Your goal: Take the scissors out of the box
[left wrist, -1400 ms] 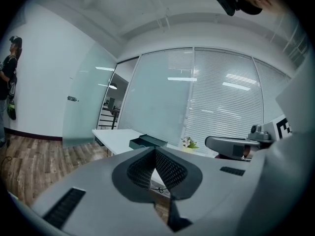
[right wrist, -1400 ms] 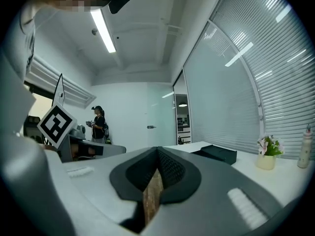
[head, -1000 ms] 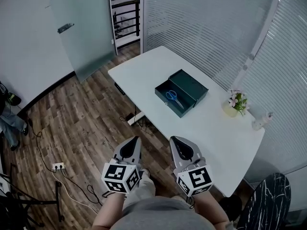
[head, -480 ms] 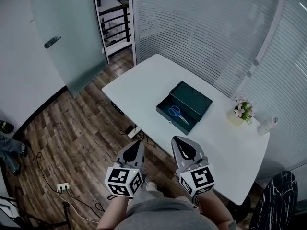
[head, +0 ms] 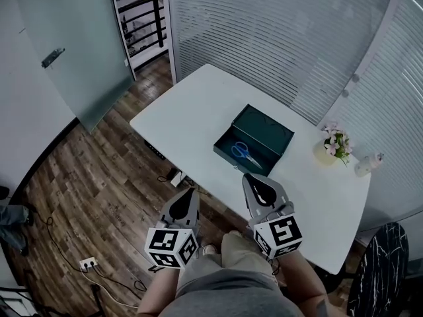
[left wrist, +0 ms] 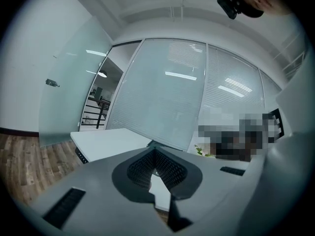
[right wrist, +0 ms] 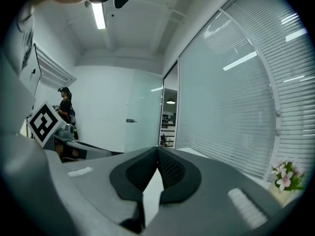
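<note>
Brightness: an even, cool light is given throughout.
Source: a ceiling strip light (right wrist: 99, 14) is seen lit; tube reflections are caught on the glass partition (left wrist: 162, 107).
Shadows: kept soft beneath the table (head: 192, 111).
Distortion: gripper views are bowed, corners blackened.
Focus: the left gripper (left wrist: 155, 154) is rendered soft.

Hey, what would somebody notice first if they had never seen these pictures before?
The dark green box lies open in the middle of the white table, with blue-handled scissors inside it. Next come the left gripper and right gripper with their black-and-white marker cubes, at the bottom of the head view by the table's near edge, both shut and empty. A small pot of pink flowers stands toward the table's right end.
</note>
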Demonstrator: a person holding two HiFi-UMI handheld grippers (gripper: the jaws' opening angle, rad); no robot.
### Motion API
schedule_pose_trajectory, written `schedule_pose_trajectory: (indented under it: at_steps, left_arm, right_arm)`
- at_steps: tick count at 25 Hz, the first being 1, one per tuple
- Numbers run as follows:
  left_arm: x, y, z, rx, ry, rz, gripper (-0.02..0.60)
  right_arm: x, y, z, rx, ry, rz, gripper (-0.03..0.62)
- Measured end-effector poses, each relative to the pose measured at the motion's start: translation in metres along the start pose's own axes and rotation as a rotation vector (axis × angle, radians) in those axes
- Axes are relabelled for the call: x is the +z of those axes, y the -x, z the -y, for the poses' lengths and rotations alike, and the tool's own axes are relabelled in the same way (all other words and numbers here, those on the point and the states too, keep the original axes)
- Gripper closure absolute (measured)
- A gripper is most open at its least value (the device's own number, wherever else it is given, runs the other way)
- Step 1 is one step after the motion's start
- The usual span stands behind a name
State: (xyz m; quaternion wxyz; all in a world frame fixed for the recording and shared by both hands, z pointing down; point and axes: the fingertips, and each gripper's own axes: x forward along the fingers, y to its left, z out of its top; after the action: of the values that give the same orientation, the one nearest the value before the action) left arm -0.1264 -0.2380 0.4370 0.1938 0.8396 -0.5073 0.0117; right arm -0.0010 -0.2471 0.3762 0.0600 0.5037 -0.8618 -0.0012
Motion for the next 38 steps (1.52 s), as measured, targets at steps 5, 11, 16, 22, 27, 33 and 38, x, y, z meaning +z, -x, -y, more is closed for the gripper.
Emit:
schedule_pose_trajectory:
  at_steps: [5,11,16,22,27,33,38]
  left_arm:
    - [0.000,-0.013,-0.013,0.009,0.038,0.004,0.577]
    - [0.003,-0.026,-0.032,0.035,0.054,-0.001,0.577]
    - [0.005,-0.050,-0.047,0.059,0.043,-0.010,0.577]
    - [0.010,-0.082,-0.052,0.052,0.013,-0.041,0.577]
    - [0.009,-0.104,-0.058,0.059,0.007,-0.059,0.577]
    - [0.002,-0.123,-0.063,0.053,0.004,-0.099,0.577]
    - [-0.002,-0.131,-0.066,0.053,0.004,-0.115,0.577]
  right_arm:
    - [-0.004,-0.021,0.018,-0.008,0.037,-0.037,0.585]
    - [-0.016,-0.058,0.043,0.001,0.089,-0.087,0.585]
    - [-0.039,-0.093,0.076,0.004,0.101,-0.139,0.585]
    - [-0.077,-0.125,0.113,0.016,0.106,-0.252,0.585]
    - [-0.129,-0.155,0.133,0.070,0.128,-0.398,0.585]
    - [-0.187,-0.184,0.142,0.150,0.122,-0.596,0.585]
    - [-0.222,-0.198,0.145,0.184,0.139,-0.705,0.583]
